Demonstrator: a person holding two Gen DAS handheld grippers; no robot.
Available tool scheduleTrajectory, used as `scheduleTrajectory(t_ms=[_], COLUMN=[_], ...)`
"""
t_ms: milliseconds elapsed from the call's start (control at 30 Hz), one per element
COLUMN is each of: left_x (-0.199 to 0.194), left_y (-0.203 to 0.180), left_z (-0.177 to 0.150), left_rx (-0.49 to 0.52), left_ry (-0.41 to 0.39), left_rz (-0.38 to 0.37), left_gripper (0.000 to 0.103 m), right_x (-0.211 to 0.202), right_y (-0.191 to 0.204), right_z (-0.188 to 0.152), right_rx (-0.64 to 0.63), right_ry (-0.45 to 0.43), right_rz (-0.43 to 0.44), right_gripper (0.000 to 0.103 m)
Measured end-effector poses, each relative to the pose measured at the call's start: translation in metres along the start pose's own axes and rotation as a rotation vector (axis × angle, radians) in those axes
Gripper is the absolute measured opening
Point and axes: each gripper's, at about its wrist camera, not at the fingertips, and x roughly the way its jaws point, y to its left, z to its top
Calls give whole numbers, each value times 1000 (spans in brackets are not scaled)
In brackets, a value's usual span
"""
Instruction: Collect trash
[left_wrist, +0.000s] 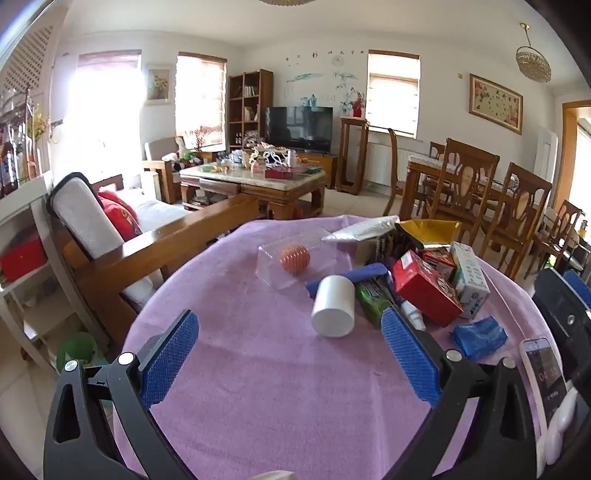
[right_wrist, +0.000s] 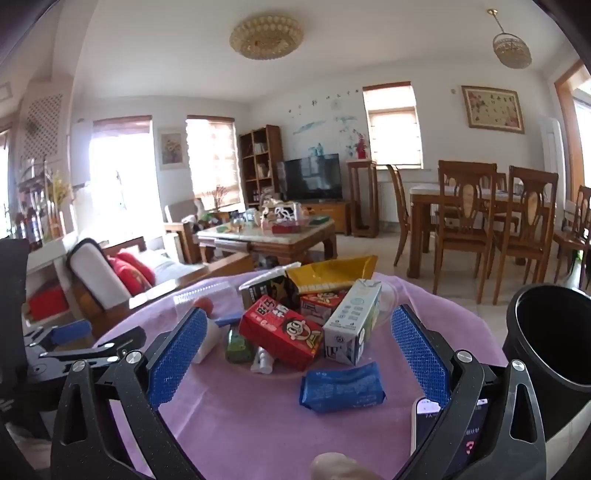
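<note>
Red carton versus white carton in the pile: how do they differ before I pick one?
The red carton is red with a cartoon face; the white carton is white and pale green with small print. The red carton lies tilted on other trash, whereas the white carton leans nearly upright against it. The red carton sits nearer the left gripper, the white nearer the bin. Both are small drink boxes, touching, on the purple cloth.

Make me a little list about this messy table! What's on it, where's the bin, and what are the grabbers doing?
Table: round, purple cloth
Trash pile: red carton, white carton, yellow bag, white cup lying on its side
Nearest the right hand-held gripper: blue packet
Bin: black bin, at the table's right edge
Left hand-held gripper: open, empty
Right hand-held gripper: open, empty
</note>
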Motion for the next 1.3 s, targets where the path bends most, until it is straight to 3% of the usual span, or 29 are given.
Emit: scheduleTrajectory(t_ms=[100, 200, 300, 533, 1300], left_x=[1, 14, 19, 7, 4], left_y=[-3, -2, -8, 9, 1], left_z=[-2, 6, 5, 2, 3], left_rx=[31, 21, 31, -33, 4], left_ry=[14, 52, 30, 9, -9], left_rz=[10, 34, 71, 56, 84], left_gripper=[98, 98, 98, 98, 98], right_x=[10, 10, 10, 11, 12], right_y=[3, -4, -8, -9, -24], right_z=[-3, 3, 2, -1, -4], right_rx=[6, 40, 53, 63, 125], right_ry=[43, 24, 19, 16, 26], right_rz=[-17, 9, 10, 7, 6], right_gripper=[98, 98, 98, 98, 98])
